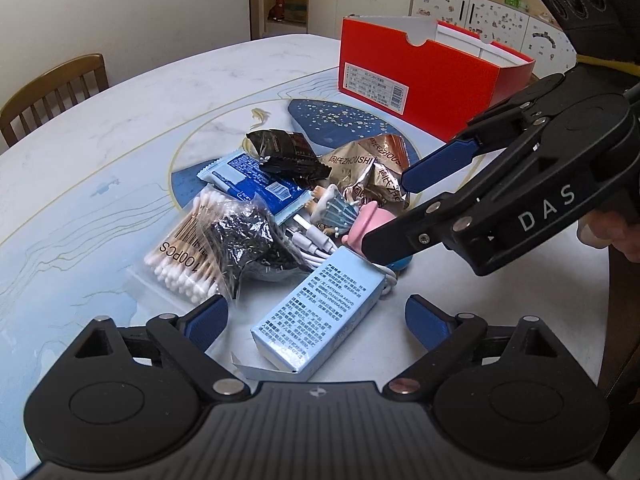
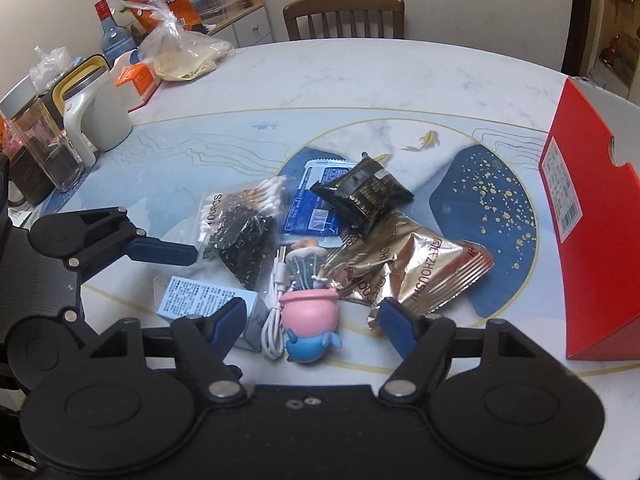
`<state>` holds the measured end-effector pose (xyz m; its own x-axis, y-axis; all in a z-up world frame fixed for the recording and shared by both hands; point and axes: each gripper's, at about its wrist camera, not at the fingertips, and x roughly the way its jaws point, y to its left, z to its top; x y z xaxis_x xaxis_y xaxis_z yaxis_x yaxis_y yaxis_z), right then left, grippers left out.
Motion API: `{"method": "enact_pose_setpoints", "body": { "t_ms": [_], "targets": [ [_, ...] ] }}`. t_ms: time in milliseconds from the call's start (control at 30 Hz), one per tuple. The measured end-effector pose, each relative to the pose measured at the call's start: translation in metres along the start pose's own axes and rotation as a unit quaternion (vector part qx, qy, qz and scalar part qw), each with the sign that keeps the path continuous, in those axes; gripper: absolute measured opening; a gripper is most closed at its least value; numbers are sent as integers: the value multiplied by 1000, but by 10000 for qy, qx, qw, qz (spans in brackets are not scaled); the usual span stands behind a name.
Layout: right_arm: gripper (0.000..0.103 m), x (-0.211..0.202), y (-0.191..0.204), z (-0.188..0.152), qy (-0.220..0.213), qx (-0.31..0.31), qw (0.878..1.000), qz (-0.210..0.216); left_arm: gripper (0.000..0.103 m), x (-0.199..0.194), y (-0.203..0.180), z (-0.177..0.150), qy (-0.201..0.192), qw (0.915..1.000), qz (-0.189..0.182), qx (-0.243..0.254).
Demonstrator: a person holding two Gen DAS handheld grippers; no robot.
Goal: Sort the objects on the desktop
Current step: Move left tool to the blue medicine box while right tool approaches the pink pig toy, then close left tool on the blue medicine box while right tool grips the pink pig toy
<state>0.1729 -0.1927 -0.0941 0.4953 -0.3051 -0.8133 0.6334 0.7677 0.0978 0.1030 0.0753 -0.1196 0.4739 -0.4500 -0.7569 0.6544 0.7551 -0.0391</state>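
Centrally, in both wrist views, a heap of small objects lies on the marbled counter. It comprises a bag of cotton swabs marked 100PCS, a clear bag of black beads resting on it, a blue sachet, a black snack packet lying on that sachet, a crumpled gold foil wrapper, a coiled white cable, a small figurine and a pink-and-blue toy. A pale blue carton lies at the lower centre of the left wrist view, between the blue pads of the left gripper, whose jaws stand apart. The right gripper likewise has its jaws apart, either side of the toy and cable. At the right of each view stands an open red box, apart from the heap. Kitchen containers crowd the upper left of the right wrist view, beside a wooden chair.
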Motion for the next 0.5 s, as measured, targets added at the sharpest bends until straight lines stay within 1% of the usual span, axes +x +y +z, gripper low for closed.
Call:
{"method": "enact_pose_setpoints", "body": {
  "t_ms": [100,167,233,400,500],
  "targets": [
    [65,-4,3,1,-25,68,9999,88,93,-1,0,0,-25,10000,22,-12],
    [65,-4,4,1,8,67,9999,140,92,-5,0,-1,-55,10000,29,-66],
    [62,-1,6,1,57,42,9999,132,92,-9,1,-4,-85,9999,2,-108],
    [57,7,0,0,195,256,9994,85,81,-8,1,-3,-64,9999,-35,-82],
    [56,10,-2,1,175,357,9991,112,81,-5,1,-3,-64,9999,-24,-76]
  ]
}}
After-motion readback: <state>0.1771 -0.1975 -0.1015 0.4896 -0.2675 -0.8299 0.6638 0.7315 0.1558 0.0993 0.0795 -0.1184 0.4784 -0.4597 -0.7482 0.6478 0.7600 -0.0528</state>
